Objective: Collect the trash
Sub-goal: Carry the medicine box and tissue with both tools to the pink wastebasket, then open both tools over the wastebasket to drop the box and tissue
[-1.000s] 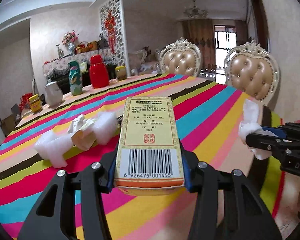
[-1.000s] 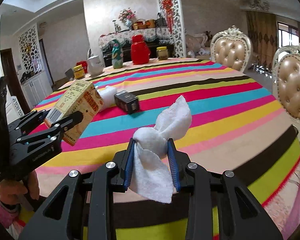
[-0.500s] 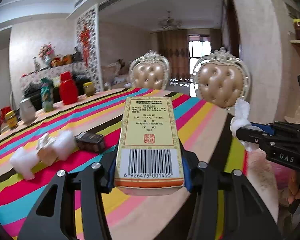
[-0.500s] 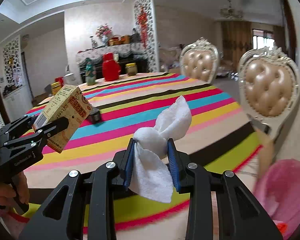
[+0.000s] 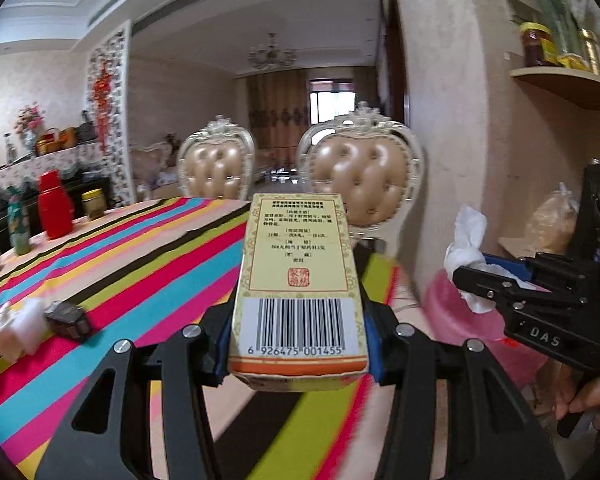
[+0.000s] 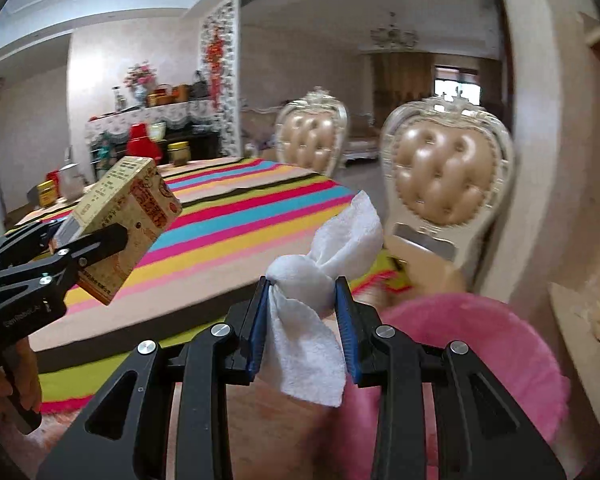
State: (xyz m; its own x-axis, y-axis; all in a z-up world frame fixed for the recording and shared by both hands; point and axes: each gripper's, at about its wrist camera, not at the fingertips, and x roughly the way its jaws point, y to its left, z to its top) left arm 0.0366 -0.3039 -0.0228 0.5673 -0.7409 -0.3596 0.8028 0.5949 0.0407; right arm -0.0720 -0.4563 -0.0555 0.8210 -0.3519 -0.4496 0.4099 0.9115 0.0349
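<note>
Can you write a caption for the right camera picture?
Right tongs squeeze a crumpled white paper tissue beside a pink bin.

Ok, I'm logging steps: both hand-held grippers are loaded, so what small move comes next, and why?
Probably ease the right hand-held gripper forward over the pink bin before opening. It is shut on the white tissue, and the bin rim lies just ahead and below; the left hand-held gripper holds the yellow box farther back.

My left jaws cover the lower sides of the yellow box [image 5: 300,276]. White foam pieces [image 5: 8,336] are cut off at the left frame edge. The pink bin [image 6: 496,344] is blurred; its contents are unreadable. My right jaws hide the tissue's [image 6: 320,296] pinched middle.
</note>
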